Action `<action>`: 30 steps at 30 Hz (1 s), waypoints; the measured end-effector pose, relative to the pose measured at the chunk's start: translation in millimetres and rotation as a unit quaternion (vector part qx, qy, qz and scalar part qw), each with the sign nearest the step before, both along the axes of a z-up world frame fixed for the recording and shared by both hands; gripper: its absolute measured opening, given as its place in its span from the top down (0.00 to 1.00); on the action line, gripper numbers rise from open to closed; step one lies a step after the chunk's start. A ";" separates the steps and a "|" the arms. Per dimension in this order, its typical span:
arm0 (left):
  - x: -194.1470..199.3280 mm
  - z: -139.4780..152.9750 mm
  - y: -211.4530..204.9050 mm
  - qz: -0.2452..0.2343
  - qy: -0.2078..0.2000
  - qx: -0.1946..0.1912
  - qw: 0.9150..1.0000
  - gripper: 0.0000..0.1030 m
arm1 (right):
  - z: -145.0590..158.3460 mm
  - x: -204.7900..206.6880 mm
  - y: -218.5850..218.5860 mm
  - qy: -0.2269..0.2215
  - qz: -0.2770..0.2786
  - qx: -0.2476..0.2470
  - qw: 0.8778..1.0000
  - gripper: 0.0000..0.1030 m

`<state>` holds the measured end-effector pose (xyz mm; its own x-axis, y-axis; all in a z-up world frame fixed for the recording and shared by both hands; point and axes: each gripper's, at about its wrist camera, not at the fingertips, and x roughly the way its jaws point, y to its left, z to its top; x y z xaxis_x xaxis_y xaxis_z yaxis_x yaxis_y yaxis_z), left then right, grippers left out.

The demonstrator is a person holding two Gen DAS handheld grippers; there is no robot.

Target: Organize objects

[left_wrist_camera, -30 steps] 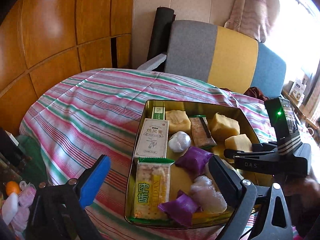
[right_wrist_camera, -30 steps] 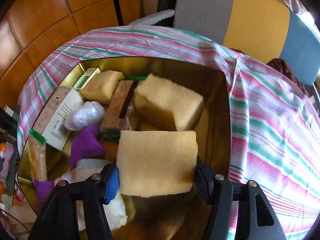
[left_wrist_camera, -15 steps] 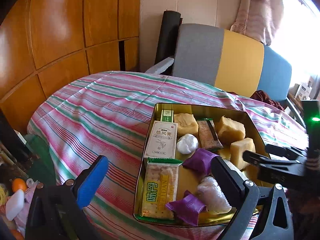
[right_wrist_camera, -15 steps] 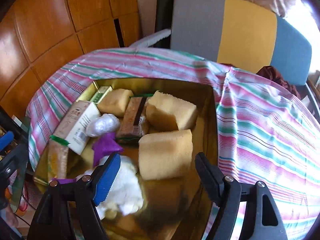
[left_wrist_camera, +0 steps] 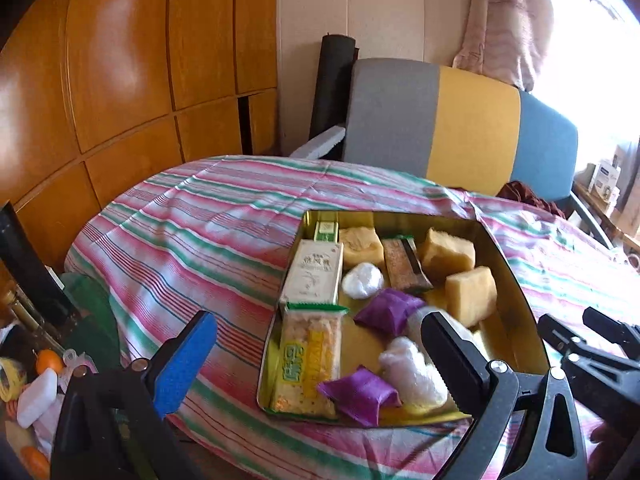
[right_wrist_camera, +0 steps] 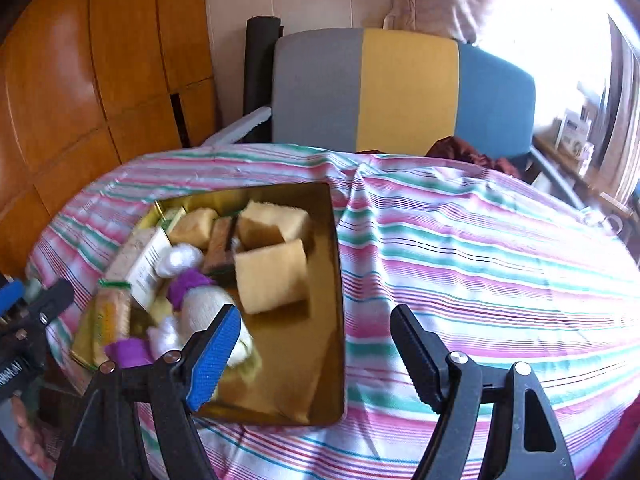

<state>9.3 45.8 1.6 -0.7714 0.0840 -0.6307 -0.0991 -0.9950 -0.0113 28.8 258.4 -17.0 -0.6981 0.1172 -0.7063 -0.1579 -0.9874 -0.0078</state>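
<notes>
My left tool (left_wrist_camera: 316, 354) hangs with its jaws spread wide, the blue-padded finger (left_wrist_camera: 185, 362) far from the black one (left_wrist_camera: 452, 354), nothing between them. My right tool (right_wrist_camera: 316, 346) is likewise wide apart and holds nothing, blue pad (right_wrist_camera: 214, 354) on the left, black finger (right_wrist_camera: 416, 354) opposite. Each tool shows at the edge of the other's view.

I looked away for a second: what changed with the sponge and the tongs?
The right tongs let go of the yellow sponge block, leaving it in the gold tin, then opened and drew back. The left tongs also backed off, staying open and empty. The tin's other items stayed put.
</notes>
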 end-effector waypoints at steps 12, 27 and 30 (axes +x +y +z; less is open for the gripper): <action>12.1 -3.5 -5.3 -0.005 -0.005 0.023 1.000 0.00 | 9.7 10.8 -12.0 0.033 0.001 0.011 0.999 0.24; 9.1 -6.2 -9.0 0.003 -0.010 0.028 1.000 0.00 | 9.3 7.8 -17.6 0.034 0.009 0.009 0.999 0.24; 8.1 -8.0 -9.7 0.003 -0.009 0.027 1.000 0.00 | 6.7 6.1 -19.0 0.030 0.012 0.007 0.999 0.24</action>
<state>17.4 36.2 -6.4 -0.7602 0.1135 -0.6397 -0.0918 -0.9935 -0.0672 34.9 239.5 -10.4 -0.7423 0.1102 -0.6609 -0.1355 -0.9907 -0.0129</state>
